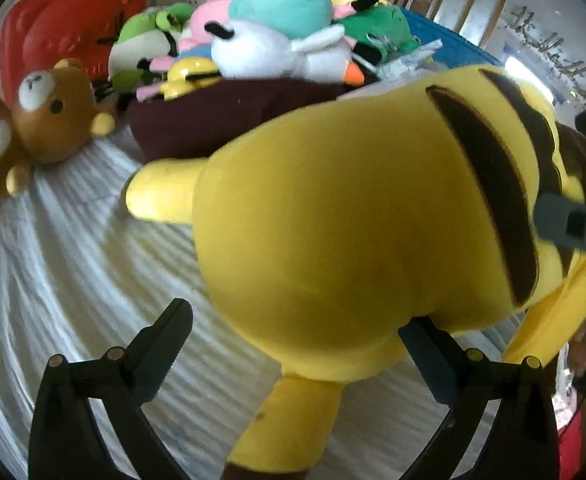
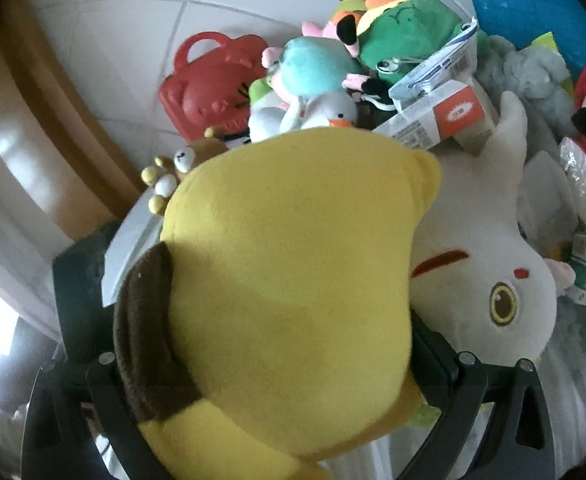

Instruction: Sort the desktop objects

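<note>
One big yellow plush (image 2: 285, 264) fills both my views, hiding much of the desk (image 1: 53, 264). My right gripper (image 2: 293, 364) clamps it; my left gripper (image 1: 297, 340) spreads wide beneath it. One brown bear (image 1: 41, 120) lies nearby.

The left gripper (image 1: 297, 332) has its jaws spread wide, the right finger (image 1: 429, 356) touching the plush (image 1: 353, 240) ahead. The right gripper (image 2: 293, 360) has its jaws pressed against the plush's flanks, gripping it.
</note>
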{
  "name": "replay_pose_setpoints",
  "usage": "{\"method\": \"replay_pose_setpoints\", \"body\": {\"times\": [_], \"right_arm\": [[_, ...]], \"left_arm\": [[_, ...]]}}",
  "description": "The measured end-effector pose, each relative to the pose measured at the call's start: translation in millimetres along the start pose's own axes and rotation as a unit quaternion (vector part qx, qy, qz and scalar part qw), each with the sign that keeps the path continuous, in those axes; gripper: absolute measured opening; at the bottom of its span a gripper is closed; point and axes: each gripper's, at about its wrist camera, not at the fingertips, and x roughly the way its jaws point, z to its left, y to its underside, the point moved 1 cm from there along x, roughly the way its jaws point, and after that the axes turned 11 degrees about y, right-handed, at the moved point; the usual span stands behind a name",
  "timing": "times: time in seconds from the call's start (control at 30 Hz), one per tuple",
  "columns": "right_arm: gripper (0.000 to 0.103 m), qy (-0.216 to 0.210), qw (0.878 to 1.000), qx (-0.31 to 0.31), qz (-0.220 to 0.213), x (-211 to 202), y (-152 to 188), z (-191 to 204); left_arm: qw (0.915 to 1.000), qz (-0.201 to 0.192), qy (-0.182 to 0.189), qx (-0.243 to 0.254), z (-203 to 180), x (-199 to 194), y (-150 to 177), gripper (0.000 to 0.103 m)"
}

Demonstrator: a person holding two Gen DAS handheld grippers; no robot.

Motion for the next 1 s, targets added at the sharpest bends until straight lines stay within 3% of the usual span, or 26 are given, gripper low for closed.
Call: {"method": "replay_pose_setpoints", "body": {"times": [0.03, 0.07, 0.17, 0.37, 0.5, 0.63, 0.7, 0.77, 0.83, 1.0], "right_arm": [[0.103, 0.007, 1.0, -0.005, -0.008, -2, 0, 5], [0.103, 0.009, 1.0, -0.01, -0.017, -6, 0, 10], [0.1, 0.006, 1.0, -0.019, -0.024, -17, 1, 17], [0.096, -0.043, 0.998, 0.018, -0.034, -48, 0, 10], [0.093, -0.034, 0.998, 0.038, -0.032, -76, 2, 0], [0.09, -0.022, 0.997, 0.069, 0.007, -97, 33, -38], [0.082, -0.013, 0.996, 0.081, 0.038, -98, 63, -57], [0.08, 0.003, 0.994, 0.093, 0.056, -97, 90, -75], [0.08, 0.021, 0.993, 0.094, 0.063, -97, 105, -86], [0.082, 0.033, 0.996, 0.069, 0.042, -99, 114, -86]], "left_arm": [[0.9998, -0.006, -0.01, 0.013, -6, -2, -1, 0.097], [0.9995, -0.008, -0.012, 0.028, -13, -5, -2, 0.076], [0.9974, -0.003, -0.041, 0.06, -33, -19, -5, 0.061], [0.9974, -0.011, -0.052, 0.049, -49, -47, -12, 0.044], [0.9979, -0.009, -0.04, 0.051, -71, -60, -16, 0.043], [0.9968, 0.016, -0.037, 0.068, -105, -59, 1, 0.044], [0.9972, 0.026, -0.042, 0.057, -110, -61, 14, 0.049], [0.9966, 0.031, -0.055, 0.052, -114, -65, 23, 0.072], [0.9954, 0.034, -0.072, 0.053, -116, -67, 30, 0.086], [0.992, 0.045, -0.09, 0.075, -125, -62, 26, 0.087]]}}
